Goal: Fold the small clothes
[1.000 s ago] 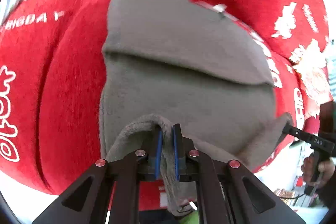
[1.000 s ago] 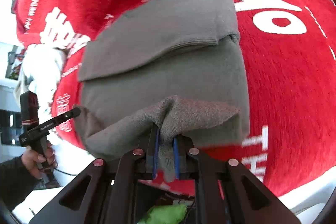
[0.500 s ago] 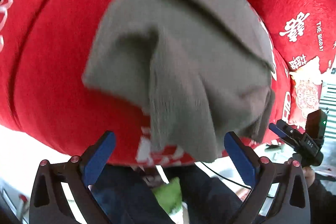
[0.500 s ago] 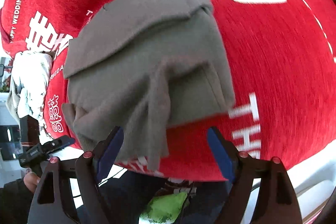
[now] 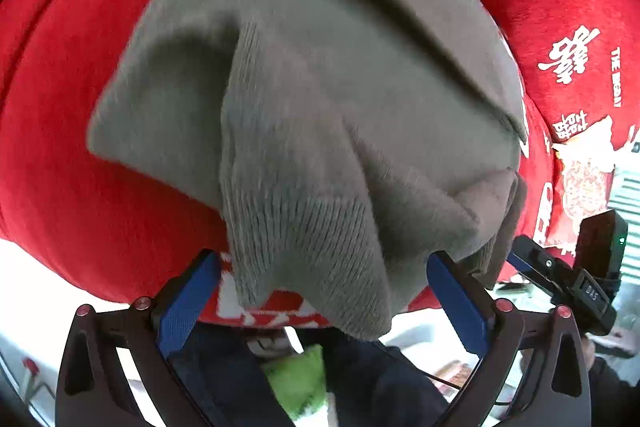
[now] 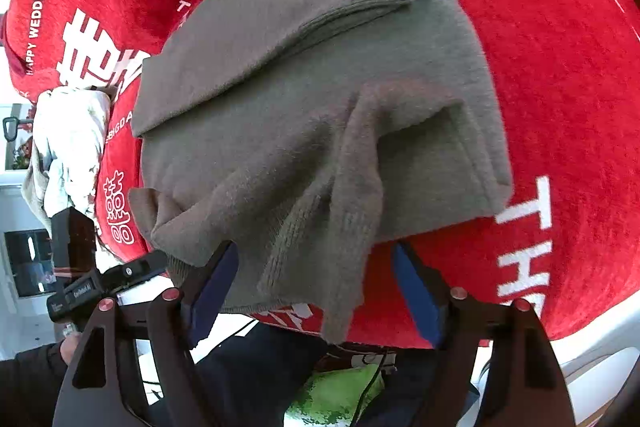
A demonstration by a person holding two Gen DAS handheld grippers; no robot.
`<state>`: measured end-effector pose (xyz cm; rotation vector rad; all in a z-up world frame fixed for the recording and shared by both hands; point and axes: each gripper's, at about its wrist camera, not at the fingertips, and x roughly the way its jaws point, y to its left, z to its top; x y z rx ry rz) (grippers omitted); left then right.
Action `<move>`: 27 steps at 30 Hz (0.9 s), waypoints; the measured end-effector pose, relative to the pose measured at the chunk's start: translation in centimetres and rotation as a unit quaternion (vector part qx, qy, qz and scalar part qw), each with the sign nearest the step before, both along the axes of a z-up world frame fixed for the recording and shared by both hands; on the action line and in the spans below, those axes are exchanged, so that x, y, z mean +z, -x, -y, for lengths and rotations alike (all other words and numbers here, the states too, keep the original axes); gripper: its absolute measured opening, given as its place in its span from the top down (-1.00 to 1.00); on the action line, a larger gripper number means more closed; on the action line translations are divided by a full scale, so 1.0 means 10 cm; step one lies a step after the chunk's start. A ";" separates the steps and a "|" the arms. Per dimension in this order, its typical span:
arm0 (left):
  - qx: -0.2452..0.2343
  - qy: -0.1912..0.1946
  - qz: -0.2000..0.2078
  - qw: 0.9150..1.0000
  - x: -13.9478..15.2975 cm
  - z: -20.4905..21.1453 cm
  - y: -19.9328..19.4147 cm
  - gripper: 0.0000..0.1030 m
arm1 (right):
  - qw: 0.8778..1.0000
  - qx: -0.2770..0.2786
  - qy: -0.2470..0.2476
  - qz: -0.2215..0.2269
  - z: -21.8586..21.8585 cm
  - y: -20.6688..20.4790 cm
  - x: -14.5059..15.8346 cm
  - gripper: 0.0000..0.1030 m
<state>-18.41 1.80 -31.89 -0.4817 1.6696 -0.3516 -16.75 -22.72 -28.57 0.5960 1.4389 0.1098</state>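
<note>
Lying folded on the red printed cloth (image 5: 60, 147) covering the table (image 6: 592, 351), the grey knitted garment (image 5: 320, 99) reaching the near edge, its ribbed hem drooping over that edge. Flanking the drooping hem without gripping it, the left gripper (image 5: 320, 303), blue pads (image 5: 188, 299) spread wide. Hovering likewise at the same near edge, the right gripper (image 6: 316, 291), jaws gaping wide around a hanging fold of the garment (image 6: 320, 115), pads (image 6: 416, 295) showing clear of the knit. Sitting bunched at the cloth's far left edge in the right wrist view, a pale crumpled garment (image 6: 68, 143). Showing below the table edge, dark trousers (image 6: 256, 359) and a bright green patch (image 6: 336, 399).
</note>
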 end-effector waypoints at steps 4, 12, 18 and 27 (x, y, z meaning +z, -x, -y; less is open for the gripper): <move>0.011 0.005 0.008 1.000 -0.04 -0.05 0.05 -0.97 | 1.000 0.006 0.001 -0.001 -0.03 -0.02 -0.01 -0.57; 0.011 0.037 -0.005 0.999 -0.07 -0.11 0.01 -0.10 | 0.999 0.030 -0.024 -0.022 -0.11 -0.02 -0.09 0.71; -0.001 0.066 0.012 0.998 0.03 -0.12 -0.01 0.62 | 0.999 0.038 -0.022 -0.020 -0.08 -0.03 0.00 0.84; 0.043 0.014 0.009 0.999 0.06 -0.36 -0.01 -1.00 | 0.999 0.038 -0.020 -0.025 -0.04 -0.06 -0.01 0.84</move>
